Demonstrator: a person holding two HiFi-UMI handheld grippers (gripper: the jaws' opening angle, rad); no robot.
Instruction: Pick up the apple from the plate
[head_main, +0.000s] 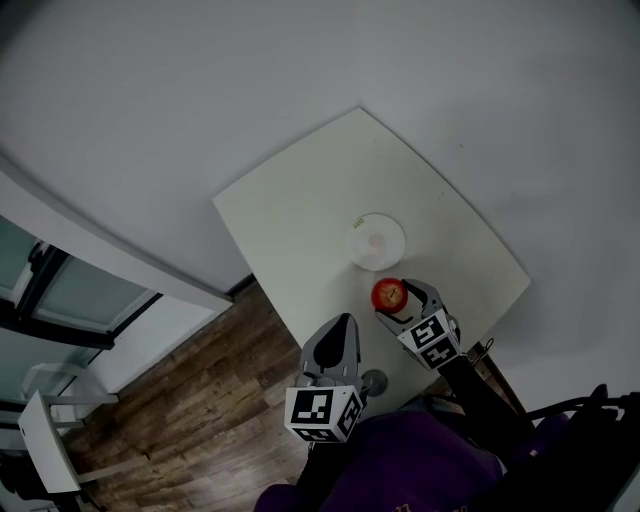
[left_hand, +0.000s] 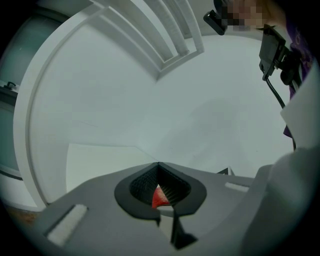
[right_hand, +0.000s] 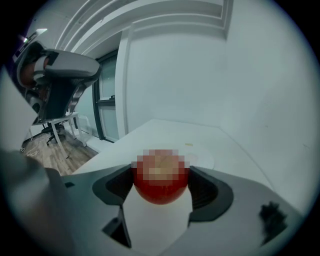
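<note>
A red apple (head_main: 388, 294) sits between the jaws of my right gripper (head_main: 392, 293), which is shut on it, just off the near side of the white plate (head_main: 377, 241). In the right gripper view the apple (right_hand: 161, 187) fills the gap of the right gripper (right_hand: 161, 182), and the bare plate (right_hand: 202, 160) lies beyond it on the white table (right_hand: 165, 131). My left gripper (head_main: 344, 325) hangs by the table's near left edge, shut and holding nothing. In the left gripper view its tips (left_hand: 159, 166) meet, with a red sliver (left_hand: 159, 199) showing through the hollow behind them.
The white table (head_main: 300, 210) stands in a corner between pale walls. Wood floor (head_main: 200, 400) lies to its left, with glazed doors (head_main: 60, 290) and white furniture (head_main: 45, 440) beyond. An office chair (right_hand: 60, 75) stands at the left in the right gripper view. The person's purple sleeve (head_main: 410, 470) fills the bottom.
</note>
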